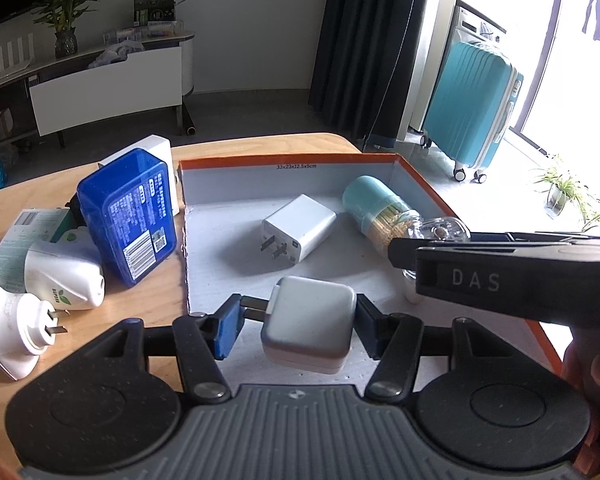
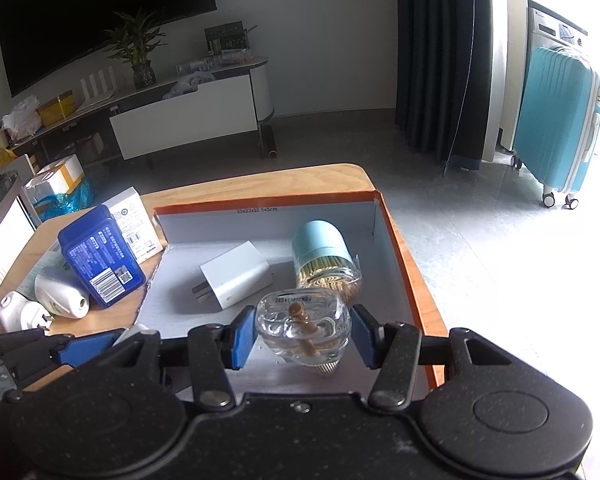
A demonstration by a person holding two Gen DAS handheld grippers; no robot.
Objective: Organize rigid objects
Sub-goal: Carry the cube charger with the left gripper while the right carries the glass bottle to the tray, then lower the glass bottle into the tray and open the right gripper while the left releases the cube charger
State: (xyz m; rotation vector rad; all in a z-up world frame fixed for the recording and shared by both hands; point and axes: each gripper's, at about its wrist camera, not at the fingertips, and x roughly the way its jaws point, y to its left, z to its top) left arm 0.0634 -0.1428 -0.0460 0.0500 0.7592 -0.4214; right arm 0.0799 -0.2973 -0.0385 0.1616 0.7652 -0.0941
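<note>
Left wrist view: left claw (image 1: 298,322) clenched on a white charger (image 1: 306,324), prongs pointing left, held above the near edge of the orange-rimmed box (image 1: 284,160), apparently for dropping inside. In the box: another white plug (image 1: 298,230) and a toothpick jar (image 1: 380,214) lying on its side. Waiting on the wooden surface (image 1: 148,304): blue case (image 1: 128,212), two white plug-in units (image 1: 66,276).

Right wrist view: right claw (image 2: 304,336) clenched on a clear glass bottle (image 2: 303,330), over the box floor just in front of the toothpick jar (image 2: 326,258), likely for setting down beside it.
</note>
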